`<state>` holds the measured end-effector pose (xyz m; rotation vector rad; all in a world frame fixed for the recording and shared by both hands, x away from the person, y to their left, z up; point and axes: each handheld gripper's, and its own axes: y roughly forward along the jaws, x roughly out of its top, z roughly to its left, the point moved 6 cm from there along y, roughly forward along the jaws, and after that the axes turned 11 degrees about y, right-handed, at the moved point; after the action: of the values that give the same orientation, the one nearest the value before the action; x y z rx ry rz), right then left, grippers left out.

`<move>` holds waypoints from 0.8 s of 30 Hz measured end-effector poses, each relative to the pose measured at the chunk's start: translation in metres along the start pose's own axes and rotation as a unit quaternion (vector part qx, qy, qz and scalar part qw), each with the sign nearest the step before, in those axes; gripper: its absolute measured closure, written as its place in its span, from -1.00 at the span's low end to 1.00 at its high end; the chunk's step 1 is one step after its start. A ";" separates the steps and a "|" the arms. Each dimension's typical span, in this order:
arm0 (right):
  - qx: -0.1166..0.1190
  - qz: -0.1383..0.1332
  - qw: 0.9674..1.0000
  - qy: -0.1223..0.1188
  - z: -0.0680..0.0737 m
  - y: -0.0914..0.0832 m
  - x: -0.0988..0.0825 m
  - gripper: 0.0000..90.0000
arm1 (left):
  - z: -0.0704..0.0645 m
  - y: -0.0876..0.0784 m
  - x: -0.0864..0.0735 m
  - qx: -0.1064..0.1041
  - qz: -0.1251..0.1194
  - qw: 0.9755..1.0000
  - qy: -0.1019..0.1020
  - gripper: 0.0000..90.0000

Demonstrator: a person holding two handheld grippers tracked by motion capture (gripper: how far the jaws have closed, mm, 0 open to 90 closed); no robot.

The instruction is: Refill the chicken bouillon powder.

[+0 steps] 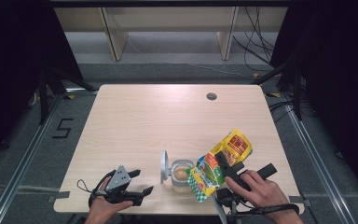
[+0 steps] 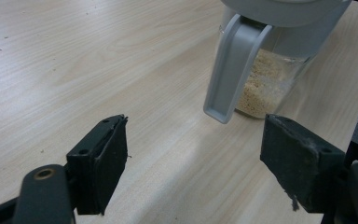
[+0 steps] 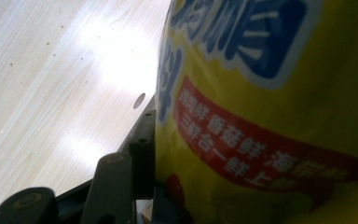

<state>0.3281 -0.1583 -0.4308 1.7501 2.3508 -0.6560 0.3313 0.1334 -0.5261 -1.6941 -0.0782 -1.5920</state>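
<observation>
Yellow bag (image 1: 220,165) tilted over open jar (image 1: 182,175) near tabletop (image 1: 168,116) front edge, mouth hidden, clamped in right gripper (image 1: 227,169), left gripper (image 1: 139,185) resting, jaws apart.

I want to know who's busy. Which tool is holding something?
The right tool: it grips the yellow packet over the jar. The left tool is open, holding nothing.

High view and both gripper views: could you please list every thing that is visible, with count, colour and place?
table: one, light wood, centre of the high view
hole: one, dark, far right part of the table
jar: one, clear with grey rim, beige granules inside, near edge, its grey lid swung open
bag: one, yellow with red and green, tilted over the jar
left hand-held gripper: one, black, open, left of the jar
right hand-held gripper: one, black, shut on the bag
</observation>
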 end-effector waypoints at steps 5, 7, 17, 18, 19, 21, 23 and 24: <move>0.003 -0.008 1.000 0.021 0.000 0.000 -0.003 0.22 | -0.001 0.000 0.000 0.002 -0.001 1.000 -0.012 -0.51; 0.003 -0.007 1.000 0.026 0.001 0.001 -0.004 0.22 | -0.001 0.000 -0.001 0.002 -0.001 1.000 -0.013 -0.51; 0.016 -0.023 0.995 0.095 0.010 0.003 -0.003 0.22 | 0.001 -0.001 0.000 0.001 -0.001 1.000 0.001 -0.50; 0.019 -0.026 0.994 0.101 0.011 0.004 -0.004 0.23 | 0.001 -0.001 0.000 0.001 -0.001 1.000 0.000 -0.50; 0.021 -0.028 0.995 0.097 0.010 0.004 -0.005 0.23 | 0.001 -0.001 0.000 0.001 -0.001 1.000 0.000 -0.50; 0.020 -0.036 0.993 0.114 0.011 0.005 -0.006 0.23 | 0.001 -0.001 0.000 0.001 -0.001 1.000 0.001 -0.50; 0.022 -0.033 0.992 0.119 0.011 0.004 -0.007 0.23 | 0.001 -0.001 0.000 0.001 -0.001 1.000 0.000 -0.50; 0.019 -0.040 0.992 0.115 0.009 0.005 -0.008 0.23 | 0.001 -0.001 0.000 0.001 -0.001 1.000 0.000 -0.50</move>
<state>0.3337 -0.1678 -0.4373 1.8449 2.5875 -0.5400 0.3316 0.1346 -0.5258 -1.6929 -0.0812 -1.5943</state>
